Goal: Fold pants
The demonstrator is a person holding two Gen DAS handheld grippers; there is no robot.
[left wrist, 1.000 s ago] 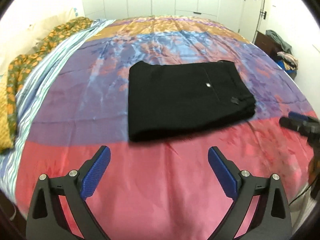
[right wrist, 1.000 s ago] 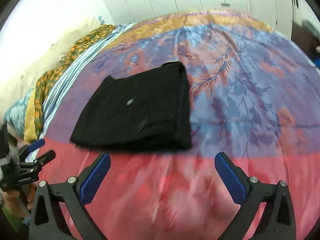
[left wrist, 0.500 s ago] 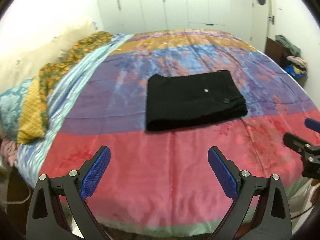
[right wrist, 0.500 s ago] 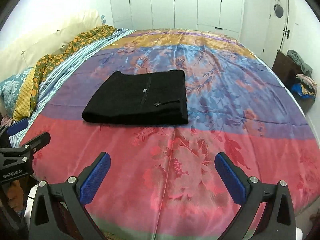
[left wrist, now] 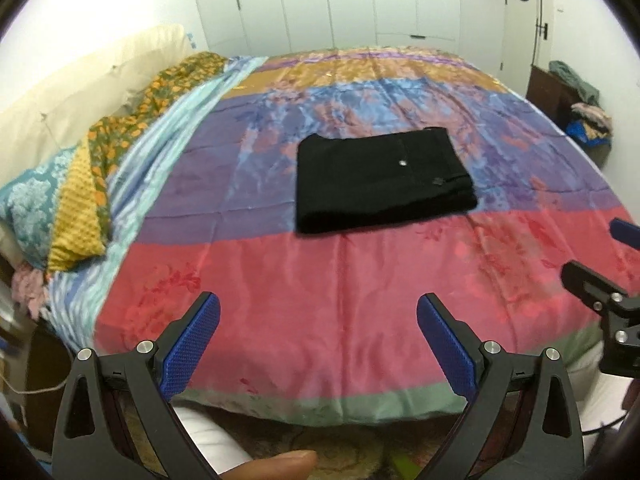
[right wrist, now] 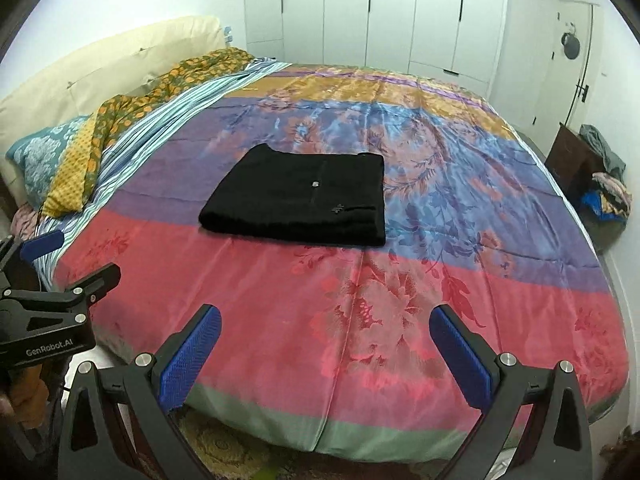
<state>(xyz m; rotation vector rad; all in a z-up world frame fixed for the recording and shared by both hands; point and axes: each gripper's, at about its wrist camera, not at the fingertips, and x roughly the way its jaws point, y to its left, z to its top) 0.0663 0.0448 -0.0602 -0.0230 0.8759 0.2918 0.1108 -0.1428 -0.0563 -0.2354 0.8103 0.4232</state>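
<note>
Now both tools have pulled back past the foot of the bed; left gripper (left wrist: 318, 330) and right gripper (right wrist: 326, 342) hang empty, tongs spread apart. Black pants (right wrist: 298, 200) lie folded mid-bed on the patchwork satin bedspread (right wrist: 400, 300). Folding looks finished. White wardrobe doors (right wrist: 392, 12) behind.

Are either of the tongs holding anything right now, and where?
Nothing is held. Left tongs and right tongs are both open over the bed's edge, apart from the folded black pants.
</note>
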